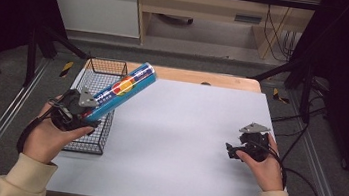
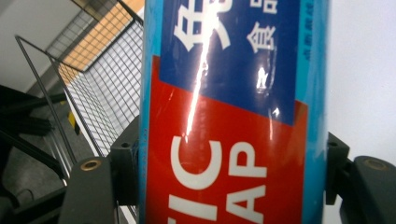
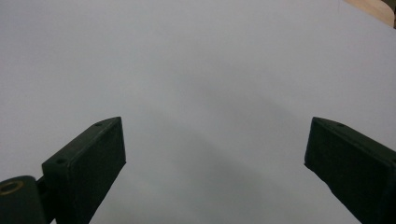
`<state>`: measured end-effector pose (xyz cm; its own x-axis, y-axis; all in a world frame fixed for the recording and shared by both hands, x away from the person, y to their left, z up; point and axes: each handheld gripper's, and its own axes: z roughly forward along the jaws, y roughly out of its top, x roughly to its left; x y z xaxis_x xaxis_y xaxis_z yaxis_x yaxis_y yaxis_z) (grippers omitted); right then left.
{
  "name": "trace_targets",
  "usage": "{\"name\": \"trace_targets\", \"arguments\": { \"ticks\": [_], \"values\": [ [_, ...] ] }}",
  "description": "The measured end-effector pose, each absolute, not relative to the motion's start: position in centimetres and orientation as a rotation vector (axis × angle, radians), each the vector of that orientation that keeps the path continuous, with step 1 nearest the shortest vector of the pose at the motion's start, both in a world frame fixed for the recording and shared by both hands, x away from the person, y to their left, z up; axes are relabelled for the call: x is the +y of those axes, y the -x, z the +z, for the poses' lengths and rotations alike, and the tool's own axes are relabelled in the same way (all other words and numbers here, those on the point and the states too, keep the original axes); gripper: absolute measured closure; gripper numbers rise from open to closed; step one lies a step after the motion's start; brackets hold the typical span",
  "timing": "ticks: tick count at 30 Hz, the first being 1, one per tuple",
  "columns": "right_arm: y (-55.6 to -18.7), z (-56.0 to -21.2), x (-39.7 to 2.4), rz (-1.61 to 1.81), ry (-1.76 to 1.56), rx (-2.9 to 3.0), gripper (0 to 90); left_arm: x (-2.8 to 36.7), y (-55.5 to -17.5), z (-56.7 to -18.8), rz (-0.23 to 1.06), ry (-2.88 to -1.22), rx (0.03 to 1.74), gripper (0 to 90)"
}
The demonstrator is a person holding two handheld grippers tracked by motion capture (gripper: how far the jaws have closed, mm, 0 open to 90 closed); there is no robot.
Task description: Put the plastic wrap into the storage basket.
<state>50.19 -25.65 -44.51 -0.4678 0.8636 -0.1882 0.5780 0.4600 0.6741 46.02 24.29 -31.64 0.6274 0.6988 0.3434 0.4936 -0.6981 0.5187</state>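
Tube in blue, with a red and yellow label, slants up above the wire basket, its lower end clamped between the jaws of my left gripper at the basket's near left side. Well to the right of the basket, my right gripper rests on the white table, jaws spread with nothing between them.

High view looks down and forward over the table; gripper views sit close (sharing its white top).

Left claw clamped on blue-red tube; wire basket behind, at left.
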Motion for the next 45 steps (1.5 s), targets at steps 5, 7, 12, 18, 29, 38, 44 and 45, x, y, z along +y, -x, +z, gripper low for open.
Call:
{"name": "trace_targets", "arguments": {
  "ticks": [5,7,12,18,29,38,44,45],
  "values": [
    [-50.2,-44.5,-25.6,0.736,-1.206,2.193,5.4,24.8,-46.0,-32.0,0.739,-2.486,1.026,31.4],
    [-50.1,-44.5,-25.6,0.735,-1.204,2.189,5.5,25.0,-45.9,-32.2,0.731,-2.486,1.056,31.5],
    [-50.2,-44.5,-25.6,0.735,-1.206,2.187,5.5,25.3,-45.9,-32.4,0.728,-2.498,1.105,31.5],
    [-50.2,-44.4,-25.5,0.741,-1.203,2.189,5.5,25.5,-46.0,-32.5,0.727,-2.491,1.123,31.5],
    [-50.2,-44.2,-25.2,0.778,-1.21,2.186,5.6,26.0,-46.7,-33.0,0.724,-2.48,1.233,31.5],
    [-50.8,-44.5,-24.4,0.807,-1.188,2.206,6.0,25.9,-48.6,-33.9,0.678,-2.452,1.398,31.6],
    [-51.3,-44.6,-23.7,0.813,-1.157,2.225,6.1,26.0,-49.7,-34.3,0.639,-2.411,1.483,31.6],
    [-51.4,-44.7,-23.6,0.813,-1.155,2.226,6.1,26.0,-49.8,-34.3,0.636,-2.408,1.492,31.6]
  ]
}}
